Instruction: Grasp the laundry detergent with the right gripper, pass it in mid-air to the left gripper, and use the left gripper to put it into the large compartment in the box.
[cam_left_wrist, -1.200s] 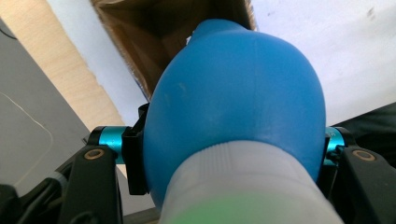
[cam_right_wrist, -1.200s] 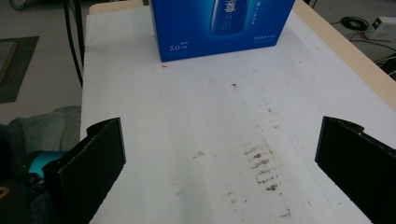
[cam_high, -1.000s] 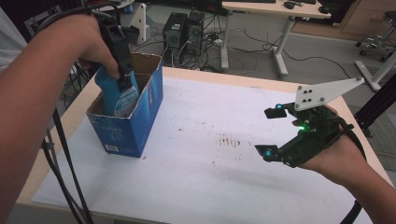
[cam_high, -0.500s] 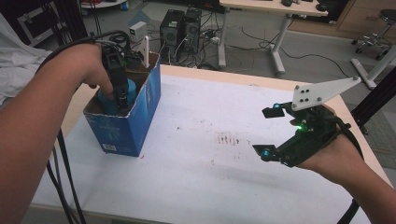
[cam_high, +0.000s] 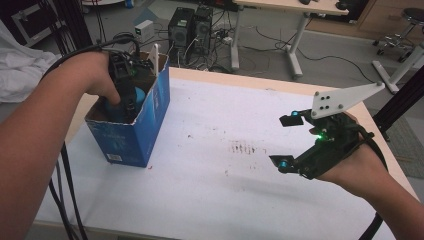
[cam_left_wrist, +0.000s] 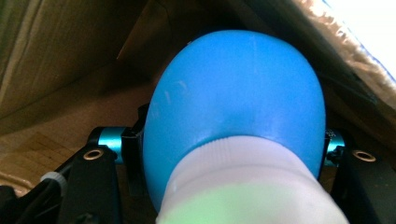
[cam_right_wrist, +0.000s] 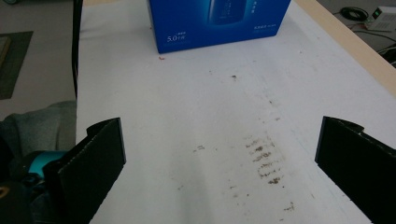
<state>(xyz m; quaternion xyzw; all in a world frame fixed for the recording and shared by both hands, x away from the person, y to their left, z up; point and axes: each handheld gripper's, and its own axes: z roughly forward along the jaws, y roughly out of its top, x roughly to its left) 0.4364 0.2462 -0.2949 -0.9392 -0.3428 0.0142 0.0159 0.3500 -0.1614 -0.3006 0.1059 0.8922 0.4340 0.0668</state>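
Left gripper (cam_high: 126, 102): pointing down inside the open blue cardboard box (cam_high: 131, 131) at the table's (cam_high: 200, 200) 9 o'clock side; jaws clamped on a blue bottle (cam_left_wrist: 238, 98) with a white cap (cam_left_wrist: 243, 186), which sits between them and inside the box's brown walls. Right gripper (cam_high: 289, 141): at the table's 3 o'clock, jaws wide apart, holding nothing, hovering above the white tabletop with brown stains (cam_right_wrist: 264, 156) at its 12 o'clock.

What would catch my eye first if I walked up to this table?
Probably the blue box at the table's left, with the left gripper reaching down inside it, shut on a blue bottle with a white neck. Over the white tabletop at the right, the right gripper hovers with its jaws wide apart.
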